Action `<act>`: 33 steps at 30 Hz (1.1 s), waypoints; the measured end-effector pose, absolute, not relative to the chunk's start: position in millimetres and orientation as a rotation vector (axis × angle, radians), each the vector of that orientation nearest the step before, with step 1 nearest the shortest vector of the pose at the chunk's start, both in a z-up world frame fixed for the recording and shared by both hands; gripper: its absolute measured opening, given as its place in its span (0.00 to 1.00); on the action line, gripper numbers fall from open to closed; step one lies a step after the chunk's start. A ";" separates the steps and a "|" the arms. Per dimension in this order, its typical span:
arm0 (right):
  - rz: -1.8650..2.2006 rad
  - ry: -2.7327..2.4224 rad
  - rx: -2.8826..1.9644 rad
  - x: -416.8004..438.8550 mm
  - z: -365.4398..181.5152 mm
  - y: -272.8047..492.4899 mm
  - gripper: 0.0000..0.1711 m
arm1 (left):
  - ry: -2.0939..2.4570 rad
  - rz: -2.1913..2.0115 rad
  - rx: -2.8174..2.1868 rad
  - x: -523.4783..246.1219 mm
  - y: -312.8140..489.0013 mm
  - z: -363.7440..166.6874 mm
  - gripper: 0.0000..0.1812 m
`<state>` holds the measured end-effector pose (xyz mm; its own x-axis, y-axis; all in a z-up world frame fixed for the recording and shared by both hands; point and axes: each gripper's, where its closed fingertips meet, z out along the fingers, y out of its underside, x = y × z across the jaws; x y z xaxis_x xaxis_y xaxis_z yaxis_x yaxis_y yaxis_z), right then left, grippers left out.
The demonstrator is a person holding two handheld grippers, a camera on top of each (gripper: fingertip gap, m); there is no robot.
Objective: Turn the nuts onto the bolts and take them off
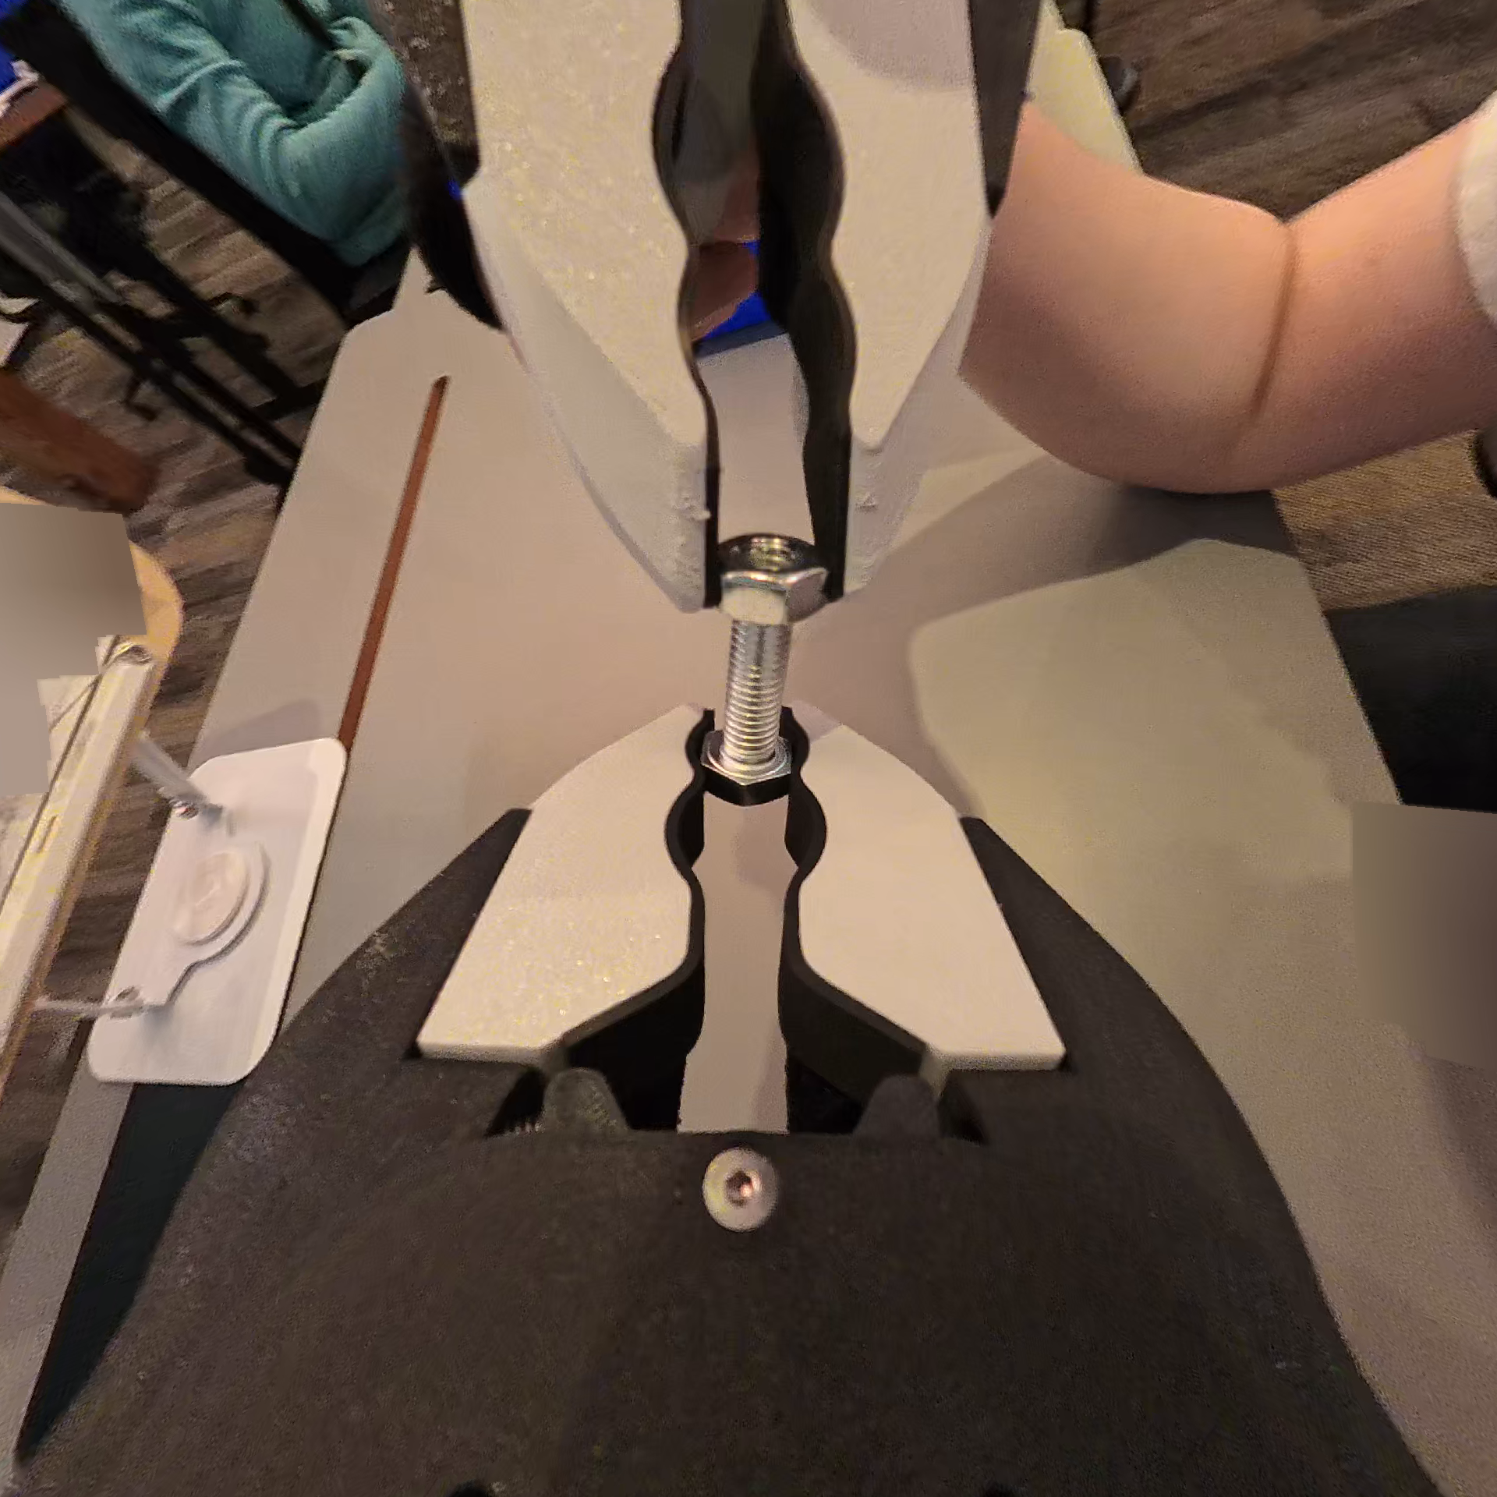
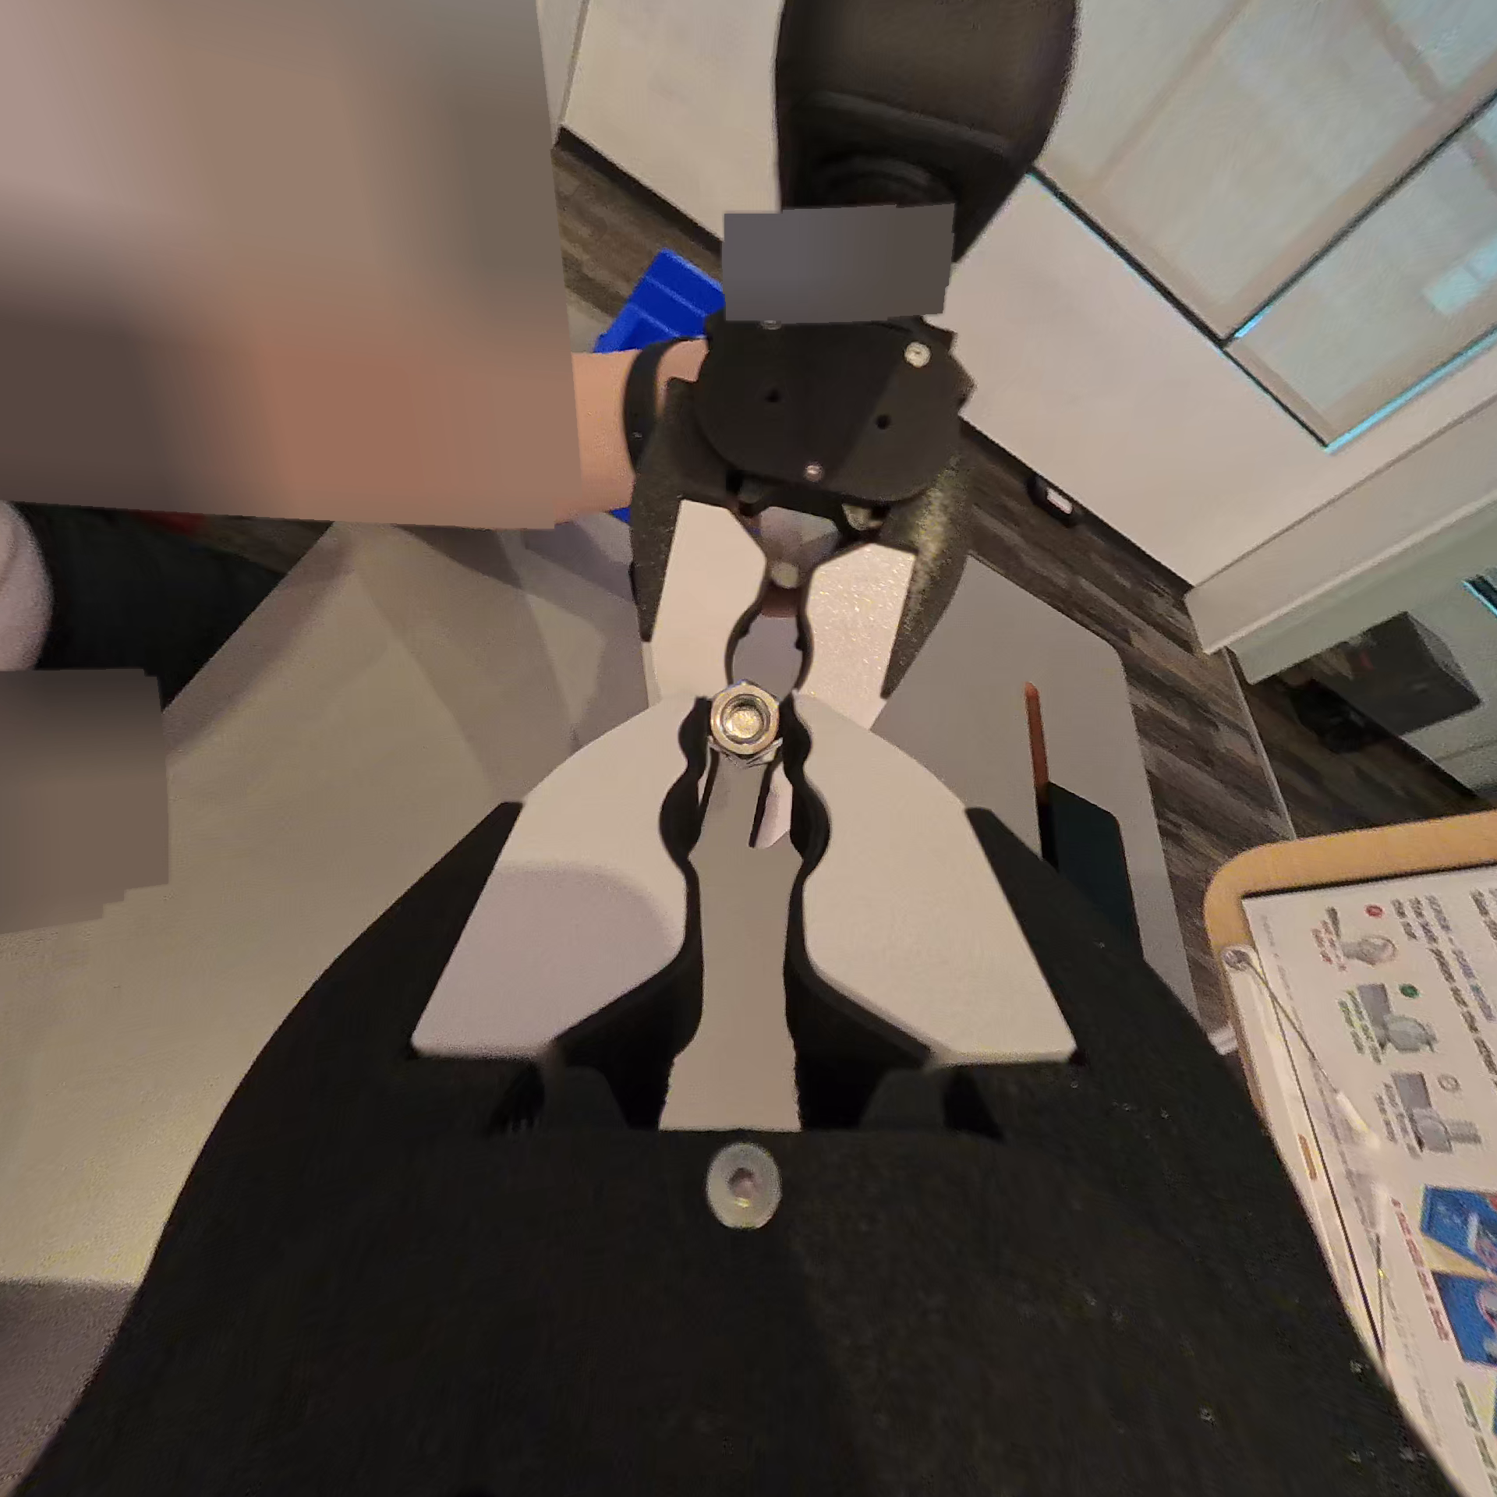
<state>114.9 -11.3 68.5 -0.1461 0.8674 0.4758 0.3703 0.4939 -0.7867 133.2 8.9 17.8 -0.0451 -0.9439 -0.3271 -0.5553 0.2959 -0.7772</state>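
Observation:
A silver bolt (image 1: 755,688) is held in the air above the grey table (image 1: 502,567), between my two grippers. My left gripper (image 1: 745,765) is shut on a hex nut (image 1: 744,769) that sits on the lower end of the bolt's thread. My right gripper (image 1: 769,583) comes in from the top, shut on the bolt's hex head (image 1: 769,579). In the right wrist view I look along the bolt. The hex head (image 2: 741,723) sits end-on between my right gripper's (image 2: 741,729) fingertips. My left gripper (image 2: 765,664) is just beyond it. The nut is mostly hidden there.
A person's forearm (image 1: 1215,324) reaches in from the right. A white base plate with a clear stand (image 1: 219,891) sits at the table's left edge. An instruction sheet (image 2: 1377,1093) lies at the right. A blue bin (image 2: 664,300) and a black chair (image 2: 923,97) stand behind. Some 6 cm of space lies between my two pairs of fingers.

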 end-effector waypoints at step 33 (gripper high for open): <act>0.607 -1.369 -1.213 97.5 99.2 26.5 0.18 | 1.369 -0.538 -1.575 120.9 47.6 42.3 0.08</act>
<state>97.5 26.5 99.2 0.1856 0.8984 0.3981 0.3081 0.3315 -0.8917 120.9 47.6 42.3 0.2770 -0.9287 -0.2467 -0.5121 0.0745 -0.8557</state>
